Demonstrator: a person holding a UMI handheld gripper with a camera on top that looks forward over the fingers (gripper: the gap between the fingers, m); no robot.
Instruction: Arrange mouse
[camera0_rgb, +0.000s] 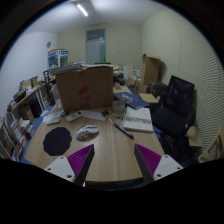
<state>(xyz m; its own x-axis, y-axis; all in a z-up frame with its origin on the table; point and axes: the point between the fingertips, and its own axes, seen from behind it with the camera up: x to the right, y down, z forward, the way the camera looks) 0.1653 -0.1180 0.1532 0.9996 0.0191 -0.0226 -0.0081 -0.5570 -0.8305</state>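
A grey computer mouse (88, 131) lies on the wooden table (108, 150), just right of a round black mouse mat (57, 140). My gripper (112, 157) is held above the near part of the table, well short of the mouse, which lies beyond the left finger. The fingers are spread wide with purple pads (79, 159) on their inner faces, and nothing is between them but bare table.
A large cardboard box (85, 86) stands at the back of the table. A stack of papers (137, 120) and a pen lie right of the mouse. A dark chair (175, 105) stands at the right. Cluttered shelves stand at the left.
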